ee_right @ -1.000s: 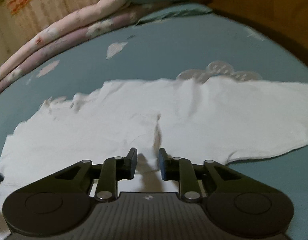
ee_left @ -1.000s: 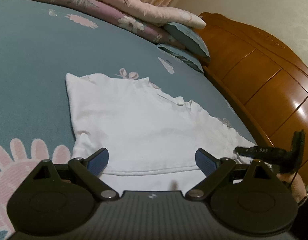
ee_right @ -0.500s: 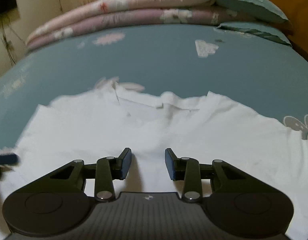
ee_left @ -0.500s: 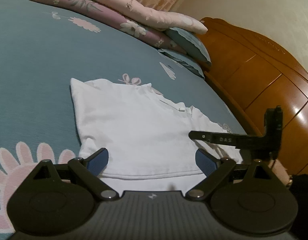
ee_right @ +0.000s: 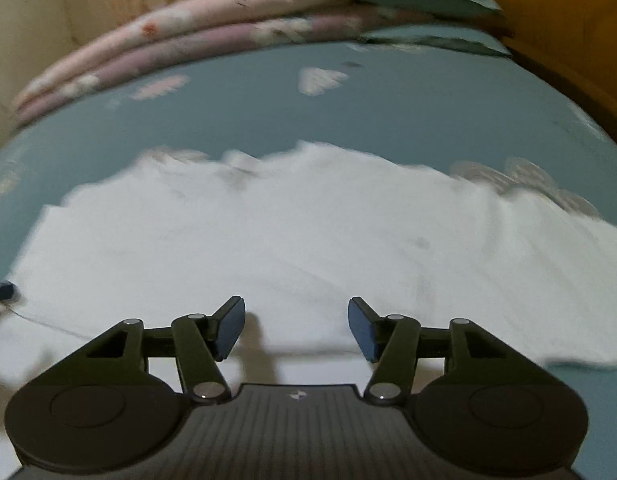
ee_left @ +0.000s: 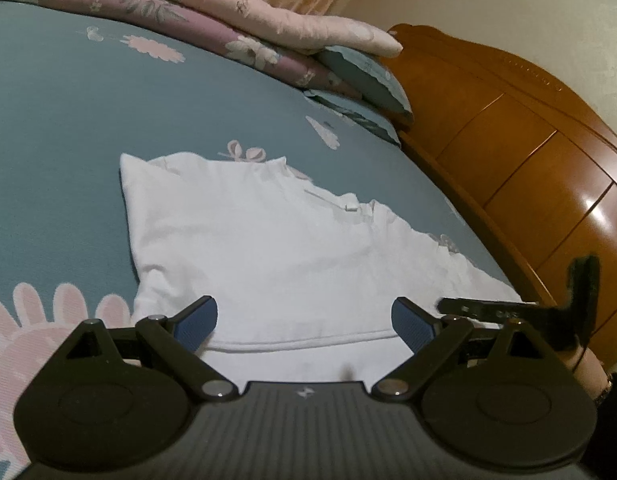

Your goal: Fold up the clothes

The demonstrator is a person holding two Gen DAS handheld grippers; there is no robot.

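- The white cotton garment point(ee_left: 268, 248) is spread on the blue flowered bedsheet point(ee_left: 68, 120), just ahead of both grippers.
- The left gripper point(ee_left: 304, 320) is held wide, gripping nothing.
- The right gripper point(ee_right: 296, 328) is opening (nothing between its pads).
- The fold could be skewed if only one layer is pinched.

Shirt point(ee_left: 268, 248) on bed point(ee_left: 68, 120) — quilts point(ee_left: 228, 16) behind, headboard point(ee_left: 528, 160) right

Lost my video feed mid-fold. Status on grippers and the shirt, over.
Left gripper open, empty. Right gripper opening, nothing between its jaws. White shirt flat on blue bedsheet, partly folded. Nothing in the way.
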